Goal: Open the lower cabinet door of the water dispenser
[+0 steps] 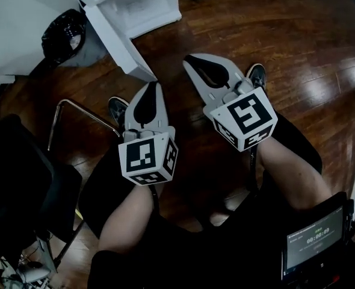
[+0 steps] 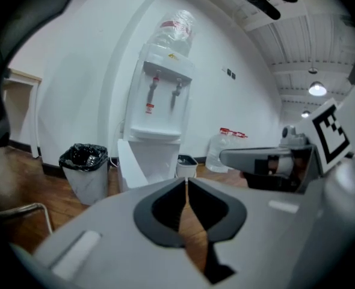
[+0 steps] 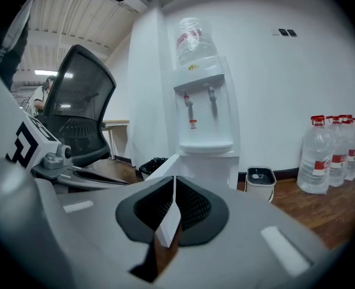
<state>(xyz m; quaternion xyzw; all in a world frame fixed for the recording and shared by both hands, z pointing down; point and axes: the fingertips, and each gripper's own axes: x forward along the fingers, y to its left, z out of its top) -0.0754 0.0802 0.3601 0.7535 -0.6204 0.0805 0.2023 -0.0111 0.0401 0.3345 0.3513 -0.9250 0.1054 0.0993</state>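
Bin (image 1: 63, 36): left of the dispenser, beside the door.
Door (image 1: 116, 40): stands swung out from the dispenser's lower front. Its long edge runs from the cabinet toward the person, and I judge it open.
Dispenser (image 2: 162, 101): straight ahead of both grippers, apart from them.
Left gripper (image 1: 153, 85): jaws together and empty. It is the nearer one, with its tips close to the door's free corner; whether they touch it I cannot tell.
Right gripper (image 1: 187, 59): jaws closed on nothing, to the right of the door and farther from it.
Hidden: no handle or hinge can be made out. The cabinet's inside is barely visible, and the head view cuts off the dispenser's top.
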